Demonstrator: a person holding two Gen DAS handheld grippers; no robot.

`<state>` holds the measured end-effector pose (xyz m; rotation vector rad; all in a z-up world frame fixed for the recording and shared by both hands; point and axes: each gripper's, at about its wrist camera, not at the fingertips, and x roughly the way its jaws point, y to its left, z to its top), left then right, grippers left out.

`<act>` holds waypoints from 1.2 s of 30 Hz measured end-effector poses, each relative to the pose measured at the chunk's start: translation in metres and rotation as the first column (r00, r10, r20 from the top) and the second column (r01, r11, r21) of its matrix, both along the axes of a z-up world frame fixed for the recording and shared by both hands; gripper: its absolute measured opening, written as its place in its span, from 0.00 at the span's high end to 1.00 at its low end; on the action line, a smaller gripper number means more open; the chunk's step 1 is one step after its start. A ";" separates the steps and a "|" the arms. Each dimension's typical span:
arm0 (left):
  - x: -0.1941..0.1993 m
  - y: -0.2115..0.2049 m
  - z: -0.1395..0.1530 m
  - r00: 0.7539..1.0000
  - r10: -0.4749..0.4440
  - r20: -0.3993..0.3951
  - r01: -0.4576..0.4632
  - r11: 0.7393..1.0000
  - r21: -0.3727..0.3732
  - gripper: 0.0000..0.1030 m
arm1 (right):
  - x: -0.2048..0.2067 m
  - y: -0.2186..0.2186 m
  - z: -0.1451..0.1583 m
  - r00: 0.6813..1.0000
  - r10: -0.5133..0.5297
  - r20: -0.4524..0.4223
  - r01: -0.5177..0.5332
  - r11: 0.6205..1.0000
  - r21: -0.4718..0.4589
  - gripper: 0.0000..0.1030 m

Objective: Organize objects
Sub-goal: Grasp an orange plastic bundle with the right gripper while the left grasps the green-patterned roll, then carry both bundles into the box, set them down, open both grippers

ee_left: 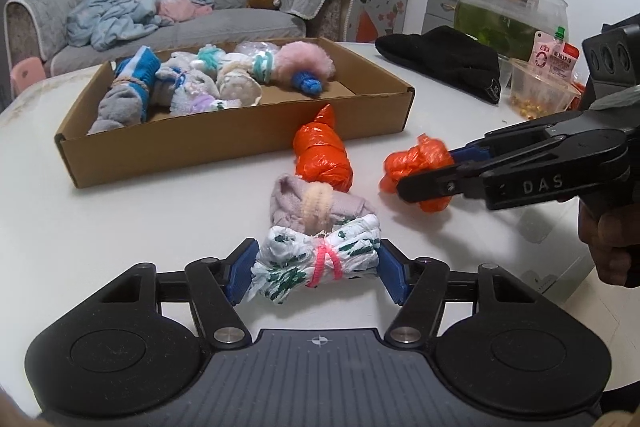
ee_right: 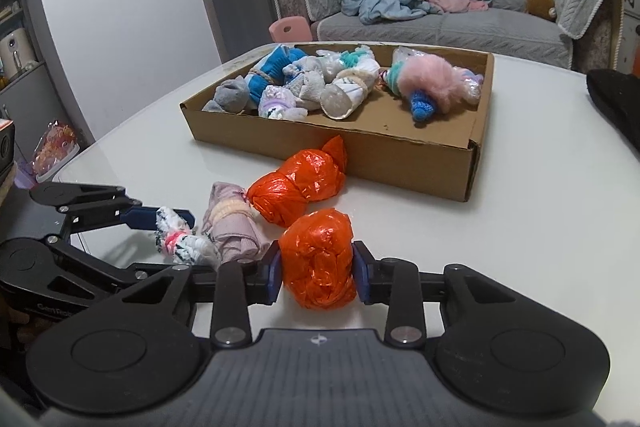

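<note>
left gripper (ee_left: 318, 269): closed on white bag bundle (ee_left: 316, 263), low centre | right gripper (ee_right: 318, 273): clamping orange bag bundle (ee_right: 318, 263) | box (ee_left: 240, 151) upper left, crowded | risk: slick plastic slips; lilac sock roll (ee_left: 316, 205) touching, may drag

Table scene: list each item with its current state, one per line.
White-green bundle: tied with pink band, on table, between left hand-held gripper pads.
Near orange bundle: clamped in right hand-held gripper.
Far orange bundle: loose on table beside box.
Lilac bundle: tied, on table.
Cardboard box: open, holding tied bundles.
</note>
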<state>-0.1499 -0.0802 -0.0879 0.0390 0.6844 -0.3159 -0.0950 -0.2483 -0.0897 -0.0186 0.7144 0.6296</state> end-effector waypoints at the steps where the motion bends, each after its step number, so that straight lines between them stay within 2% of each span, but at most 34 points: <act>1: -0.001 0.002 0.001 1.000 0.004 -0.004 -0.004 1.000 0.001 0.33 | -0.001 -0.002 0.001 1.000 -0.006 0.004 0.006 1.000 0.004 0.69; 14: -0.008 0.036 0.012 0.999 0.050 0.000 -0.050 0.999 0.014 0.33 | 0.000 -0.018 0.023 0.997 -0.050 0.053 0.049 0.999 0.023 0.69; 19: -0.003 0.049 0.034 0.998 0.047 0.042 -0.048 0.999 0.021 0.33 | 0.004 -0.024 0.033 0.996 -0.046 0.075 0.045 0.999 0.016 0.69; 25: 0.046 0.045 0.081 0.991 0.026 0.129 -0.029 0.999 0.017 0.33 | 0.031 -0.024 0.067 0.989 -0.029 0.143 0.028 1.000 0.011 0.69; 29: 0.093 0.029 0.103 0.988 -0.013 0.151 0.010 1.000 0.020 0.33 | 0.061 -0.016 0.085 0.984 -0.002 0.178 0.008 0.999 -0.035 0.69; 32: 0.131 0.016 0.106 0.994 -0.043 0.104 0.045 0.999 -0.017 0.33 | 0.084 -0.009 0.090 0.983 0.020 0.183 -0.007 0.997 -0.071 0.69; 36: 0.169 -0.003 0.094 0.994 -0.095 0.054 0.095 0.995 0.003 0.33 | 0.110 0.001 0.083 0.987 0.046 0.154 -0.029 0.993 -0.114 0.69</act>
